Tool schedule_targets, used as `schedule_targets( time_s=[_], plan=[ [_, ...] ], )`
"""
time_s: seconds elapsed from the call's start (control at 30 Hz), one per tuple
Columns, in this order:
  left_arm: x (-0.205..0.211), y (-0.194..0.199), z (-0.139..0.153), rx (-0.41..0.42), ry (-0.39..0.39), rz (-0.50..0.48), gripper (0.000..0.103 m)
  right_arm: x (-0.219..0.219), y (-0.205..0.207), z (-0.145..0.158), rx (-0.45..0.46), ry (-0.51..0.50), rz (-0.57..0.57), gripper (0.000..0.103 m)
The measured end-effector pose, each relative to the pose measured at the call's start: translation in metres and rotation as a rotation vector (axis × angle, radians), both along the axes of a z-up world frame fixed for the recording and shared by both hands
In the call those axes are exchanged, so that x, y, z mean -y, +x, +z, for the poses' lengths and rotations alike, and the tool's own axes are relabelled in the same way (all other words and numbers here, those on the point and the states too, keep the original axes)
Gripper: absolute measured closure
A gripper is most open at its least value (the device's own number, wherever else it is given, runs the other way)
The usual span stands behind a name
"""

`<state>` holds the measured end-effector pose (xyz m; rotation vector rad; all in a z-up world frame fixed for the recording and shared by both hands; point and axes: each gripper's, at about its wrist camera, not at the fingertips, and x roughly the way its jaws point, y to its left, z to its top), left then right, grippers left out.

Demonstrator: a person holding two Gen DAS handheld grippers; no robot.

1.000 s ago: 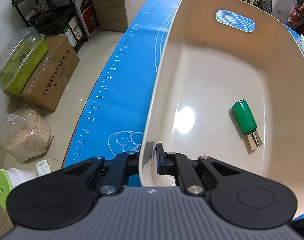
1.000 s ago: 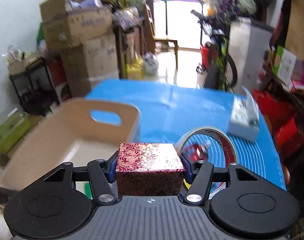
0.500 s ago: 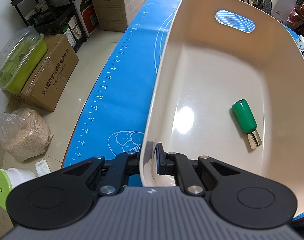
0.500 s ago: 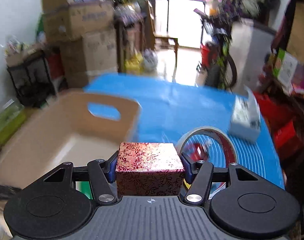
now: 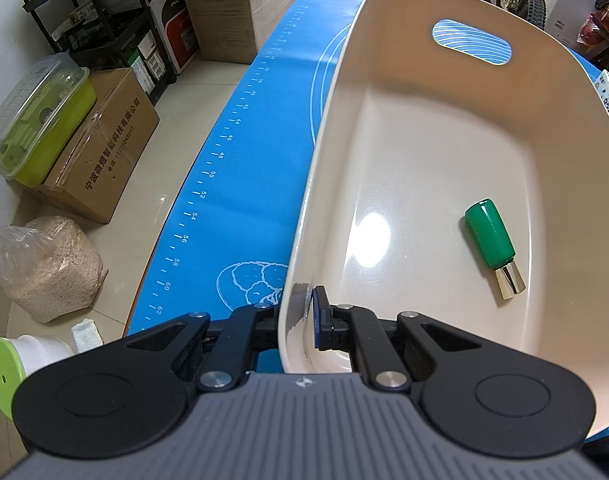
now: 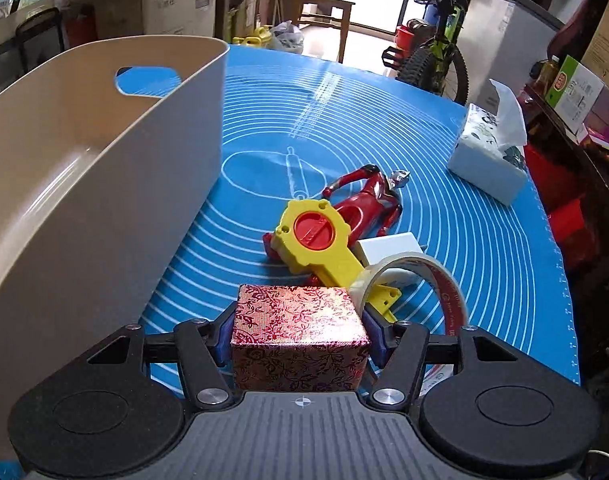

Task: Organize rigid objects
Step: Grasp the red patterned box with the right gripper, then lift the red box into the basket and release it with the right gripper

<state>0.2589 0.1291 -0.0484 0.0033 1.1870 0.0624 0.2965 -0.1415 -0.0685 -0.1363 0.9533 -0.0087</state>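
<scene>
Progress is slight: only a green bottle lies in the bin. Left gripper is clamped on the bin's near rim. Right gripper has the red box between its jaws, which have just been widening; the box sits outside the bin, over the mat. Figure, yellow toy, tape and white block remain out.
</scene>
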Motion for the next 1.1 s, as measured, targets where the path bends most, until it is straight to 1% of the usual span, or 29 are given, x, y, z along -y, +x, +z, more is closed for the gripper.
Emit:
schedule_targets(
  time_s=[0.17,0.2,0.23,0.5,0.57,0.63,0.77,0.87,0.97,1.1],
  plan=[
    [-0.001,0.001,0.001,-0.001,-0.003,0.000,0.092,0.001,-0.005,0.004,-0.014,-0.002,-0.020,0.034],
    [-0.001,0.001,0.002,-0.001,-0.003,0.000,0.092,0.001,-0.006,0.005,-0.013,-0.001,-0.023,0.034],
    [-0.001,0.001,0.002,-0.001,-0.003,0.000,0.092,0.001,-0.007,0.006,-0.011,-0.006,-0.027,0.036],
    [0.000,0.001,0.002,-0.002,-0.005,0.001,0.092,0.002,-0.014,0.011,-0.018,-0.007,-0.033,0.037],
    [0.000,0.001,0.002,-0.002,-0.004,0.001,0.092,0.003,-0.015,0.011,-0.024,-0.006,-0.039,0.036],
    [0.000,0.001,0.002,-0.002,-0.003,0.001,0.092,0.006,-0.020,0.012,-0.023,0.010,-0.047,0.032],
    [0.001,0.000,0.002,-0.002,0.001,0.000,0.092,0.011,-0.027,0.016,-0.015,0.038,-0.059,0.032],
    [0.001,0.000,0.002,-0.002,0.002,0.000,0.092,0.011,-0.030,0.016,-0.015,0.034,-0.064,0.033],
    [0.001,0.000,0.002,-0.002,0.001,-0.001,0.092,0.010,-0.030,0.013,-0.020,0.033,-0.059,0.030],
    [-0.001,0.000,0.003,-0.002,-0.005,-0.002,0.092,0.008,-0.030,0.012,-0.022,0.030,-0.049,0.030]
  ],
)
